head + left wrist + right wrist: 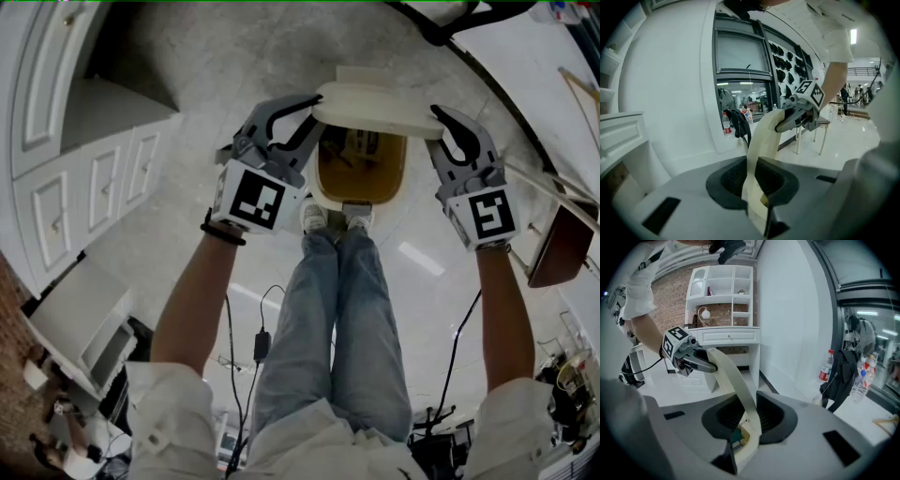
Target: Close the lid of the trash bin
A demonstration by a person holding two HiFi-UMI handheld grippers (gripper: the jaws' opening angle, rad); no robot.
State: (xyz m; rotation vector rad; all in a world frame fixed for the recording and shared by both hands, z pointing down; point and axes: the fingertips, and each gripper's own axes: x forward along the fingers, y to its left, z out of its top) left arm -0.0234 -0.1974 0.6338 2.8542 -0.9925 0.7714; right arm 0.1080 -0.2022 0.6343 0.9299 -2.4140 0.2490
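**Now, upper centre: raised and pinched at both ends**

Up at the top middle of the head view, holding the cream lid (375, 101) lifted over the trash bin (406, 173), with the open mouth and brown inside on show just below. Pinched at the picture-left end by the left gripper (312, 117) and at the picture-right end by the right gripper (441, 127). Confirmed in each gripper view: pressed onto both faces of the thin plastic edge, no gap showing. Gripped at opposite ends, probably, to keep the panel level and stop it twisting while swinging down. Angled downward on both sides, likely to follow the arc of the drop. Standing with shoes (326, 217) right at the foot of the bin, near frame centre; impossible to tell whether pressing on any pedal. Judged not yet closed: to be lowered evenly onto the bin's top edge, without letting go early and risking a slam.
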